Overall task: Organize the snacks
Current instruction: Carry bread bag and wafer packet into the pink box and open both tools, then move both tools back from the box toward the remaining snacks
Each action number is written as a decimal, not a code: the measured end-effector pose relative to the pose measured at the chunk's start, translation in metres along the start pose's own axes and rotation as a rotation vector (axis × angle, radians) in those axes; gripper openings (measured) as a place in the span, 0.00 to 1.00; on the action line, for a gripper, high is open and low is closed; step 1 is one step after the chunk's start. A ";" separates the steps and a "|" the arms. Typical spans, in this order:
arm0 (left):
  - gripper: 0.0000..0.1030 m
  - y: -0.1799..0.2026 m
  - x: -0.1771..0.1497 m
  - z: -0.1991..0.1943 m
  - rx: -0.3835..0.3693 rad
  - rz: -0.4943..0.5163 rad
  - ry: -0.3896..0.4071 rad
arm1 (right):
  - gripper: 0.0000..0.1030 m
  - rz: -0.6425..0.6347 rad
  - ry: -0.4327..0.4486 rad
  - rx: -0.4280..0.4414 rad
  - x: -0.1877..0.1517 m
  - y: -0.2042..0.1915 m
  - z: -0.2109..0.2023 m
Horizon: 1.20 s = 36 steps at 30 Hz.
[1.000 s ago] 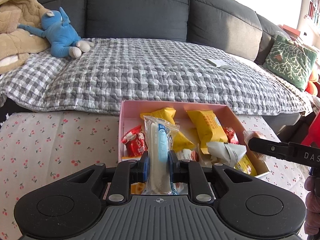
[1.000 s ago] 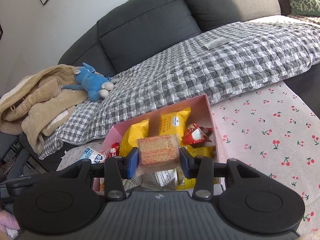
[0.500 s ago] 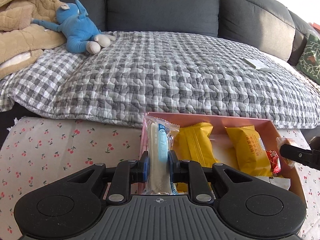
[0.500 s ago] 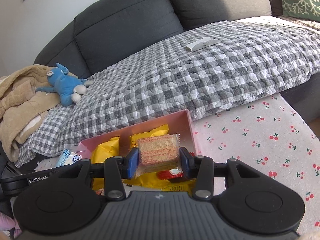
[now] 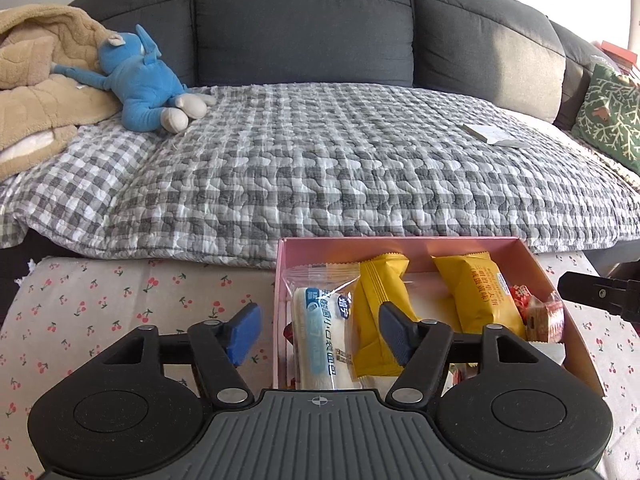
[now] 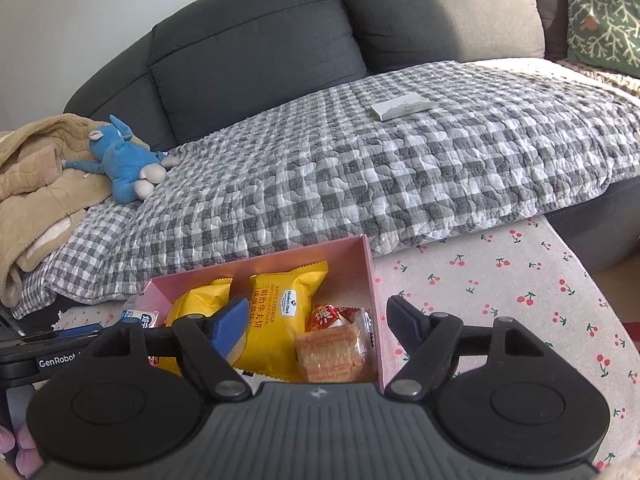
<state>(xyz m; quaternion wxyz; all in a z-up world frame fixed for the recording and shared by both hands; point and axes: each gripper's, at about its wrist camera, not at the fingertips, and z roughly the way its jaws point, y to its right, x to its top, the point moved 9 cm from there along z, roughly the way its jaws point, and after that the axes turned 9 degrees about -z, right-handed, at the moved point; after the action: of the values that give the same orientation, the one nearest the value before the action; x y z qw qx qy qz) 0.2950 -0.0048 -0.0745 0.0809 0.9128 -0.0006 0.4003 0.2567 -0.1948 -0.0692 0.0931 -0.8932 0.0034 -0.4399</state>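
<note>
Currently both tongs stand released, jaws spread wide, having just been opening. Left tongs [image 5: 320, 330]: the white-and-blue roll packet [image 5: 320, 340] sits between the blue pads but neither pad touches it; it leans inside the pink box [image 5: 400, 245] against the box's left wall, clear wrapper end pointing up. Right tongs [image 6: 316, 326]: the wafer packet [image 6: 332, 354] lies between the pads, free of both, in the box's near right corner against the right wall.

Other box contents: two yellow packets [image 5: 478, 294] side by side in the middle, one of them leaning on the roll packet, and a small red wrapper [image 6: 324, 314] just behind the wafer packet. More wrappers underneath, too hidden to identify.

Box sits on the table [image 6: 500, 280], which wears a cherry-print cloth, at its far edge next to the sofa [image 5: 304, 20]. Sofa seat carries a grey checked quilt [image 5: 320, 168]. On it: blue plush toy [image 5: 144, 84] at the left end beside a tan blanket [image 5: 36, 80], flat white packet [image 6: 404, 106] toward the right, green cushion [image 5: 608, 116] at the far right.
</note>
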 end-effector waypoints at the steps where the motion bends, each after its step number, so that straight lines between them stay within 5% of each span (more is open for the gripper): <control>1: 0.68 0.000 -0.001 -0.004 -0.001 0.010 0.004 | 0.75 -0.012 0.003 -0.001 0.001 -0.002 -0.004; 14: 0.85 -0.002 -0.029 -0.053 -0.031 0.069 0.013 | 0.87 -0.102 0.010 0.019 -0.010 -0.027 -0.045; 36: 0.92 -0.037 -0.102 -0.098 -0.010 0.090 -0.066 | 0.96 -0.189 -0.019 0.066 -0.077 -0.057 -0.081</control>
<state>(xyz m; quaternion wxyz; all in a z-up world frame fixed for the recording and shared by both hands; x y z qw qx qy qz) 0.1563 0.0402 -0.0890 0.0673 0.9241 -0.0461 0.3734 0.1413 -0.1450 -0.0719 0.0805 -0.8902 -0.0960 -0.4380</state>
